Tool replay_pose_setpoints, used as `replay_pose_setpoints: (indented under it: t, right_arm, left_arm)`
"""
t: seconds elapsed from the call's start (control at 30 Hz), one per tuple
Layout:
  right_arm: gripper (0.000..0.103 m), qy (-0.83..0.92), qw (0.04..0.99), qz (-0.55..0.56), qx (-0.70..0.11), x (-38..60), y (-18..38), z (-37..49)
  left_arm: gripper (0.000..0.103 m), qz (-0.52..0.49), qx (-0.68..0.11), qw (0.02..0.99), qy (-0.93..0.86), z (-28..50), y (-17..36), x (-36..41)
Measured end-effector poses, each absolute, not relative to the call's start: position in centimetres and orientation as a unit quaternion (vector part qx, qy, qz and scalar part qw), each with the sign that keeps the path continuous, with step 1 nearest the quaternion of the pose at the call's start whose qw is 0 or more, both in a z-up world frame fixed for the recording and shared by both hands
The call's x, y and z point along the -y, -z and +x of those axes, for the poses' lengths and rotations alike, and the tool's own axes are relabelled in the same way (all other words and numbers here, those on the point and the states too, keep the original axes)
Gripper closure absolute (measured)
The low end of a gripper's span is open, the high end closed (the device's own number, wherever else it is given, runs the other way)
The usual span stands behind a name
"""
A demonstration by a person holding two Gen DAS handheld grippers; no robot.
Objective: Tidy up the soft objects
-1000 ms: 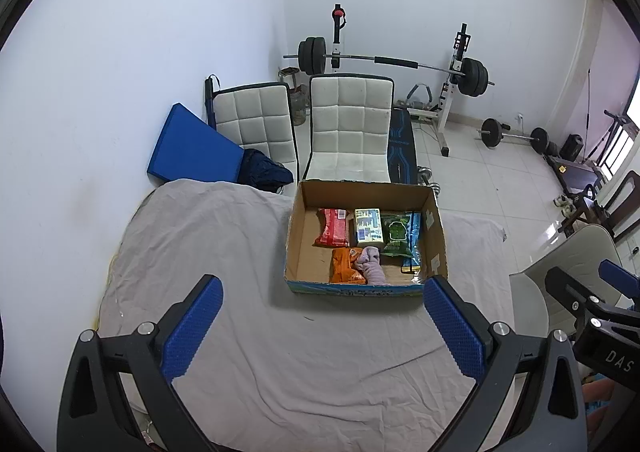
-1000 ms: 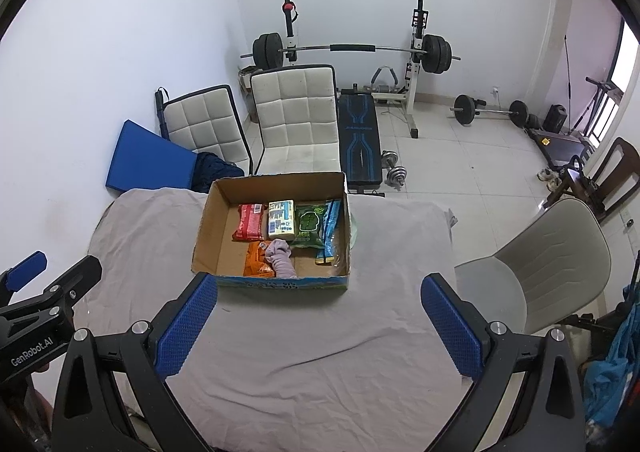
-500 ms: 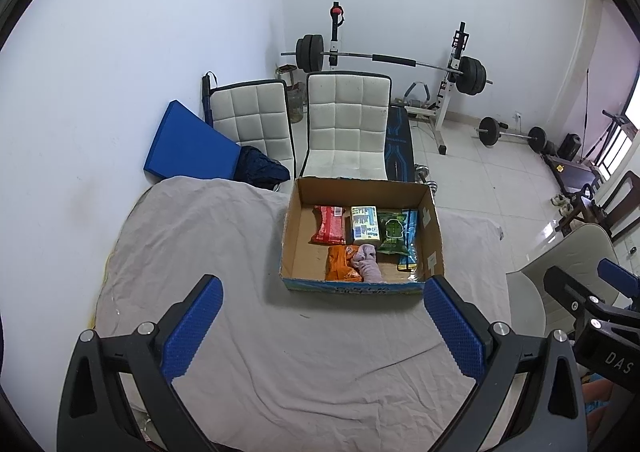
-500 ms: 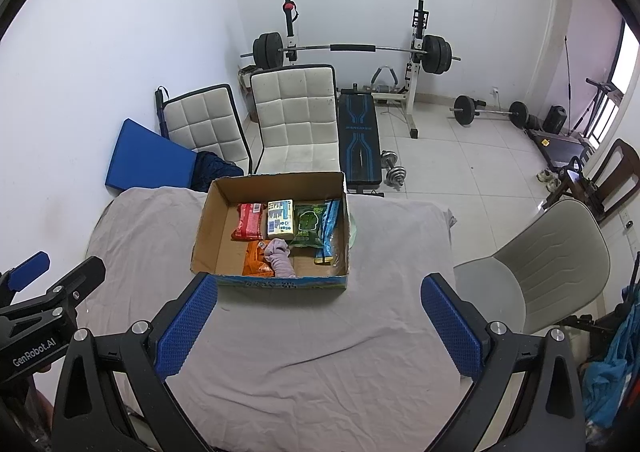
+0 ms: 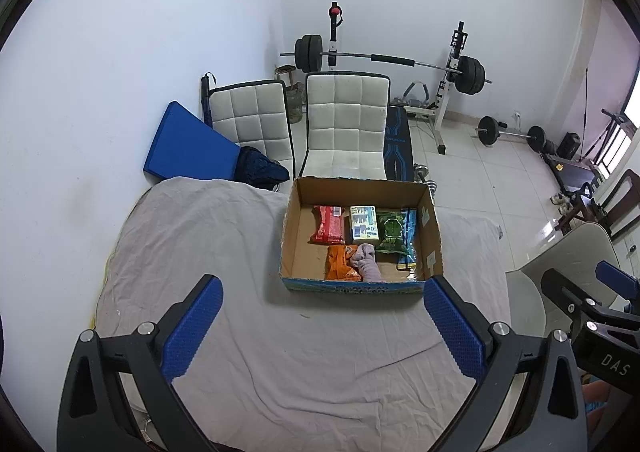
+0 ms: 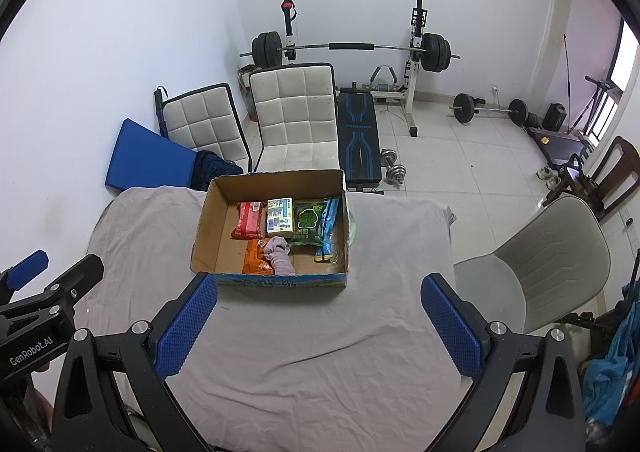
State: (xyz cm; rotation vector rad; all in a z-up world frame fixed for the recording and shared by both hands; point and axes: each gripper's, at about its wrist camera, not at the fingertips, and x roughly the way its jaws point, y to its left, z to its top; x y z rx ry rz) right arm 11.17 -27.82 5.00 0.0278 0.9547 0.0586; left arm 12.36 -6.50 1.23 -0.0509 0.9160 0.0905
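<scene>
Left tongs (image 5: 322, 326): blue pads spread wide apart, nothing between them, held above the near part of the worktop; also seen at the 9 o'clock edge of the right camera's view.
Right tongs (image 6: 318, 326): pads likewise wide apart and bare, raised over the cloth; they poke in at 4 o'clock in the left camera's view.
Worktop (image 5: 192, 252): draped in a wrinkled grey cloth (bare around the box from where I stand).
Box (image 5: 430, 228): open cardboard, sitting at 12 o'clock ahead of both tongs, toward the far edge of the worktop.
Red pack (image 5: 328, 225): lying flat in the far row of the box, leftmost.
Pale pack (image 5: 363, 224): just beside the red one, at its 3 o'clock.
Green pack (image 5: 391, 231): next along the same row.
Blue pack (image 5: 409, 240): a long strip against the right wall of the box.
Orange pack (image 5: 338, 262): in the near row, against the front wall.
Sock (image 5: 366, 260): greyish-pink, bunched, touching the orange pack at its 3 o'clock.
Chairs (image 5: 346, 124): two white padded ones beyond the worktop at 12 o'clock.
Barbell (image 5: 392, 60): on its rack against the far wall.
Grey chair (image 6: 548, 260): at 3 o'clock of the worktop.
</scene>
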Motion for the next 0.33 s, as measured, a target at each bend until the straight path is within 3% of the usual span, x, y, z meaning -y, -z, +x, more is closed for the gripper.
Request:
replay_pose_setpoints:
  t: [0.33]
  right_arm:
    - [0.0, -0.024, 0.887, 0.015, -0.46, 27.98, -4.65, 10.97]
  left_arm:
    - [0.0, -0.025, -0.439, 0.897, -0.04, 12.25, -1.23, 6.24]
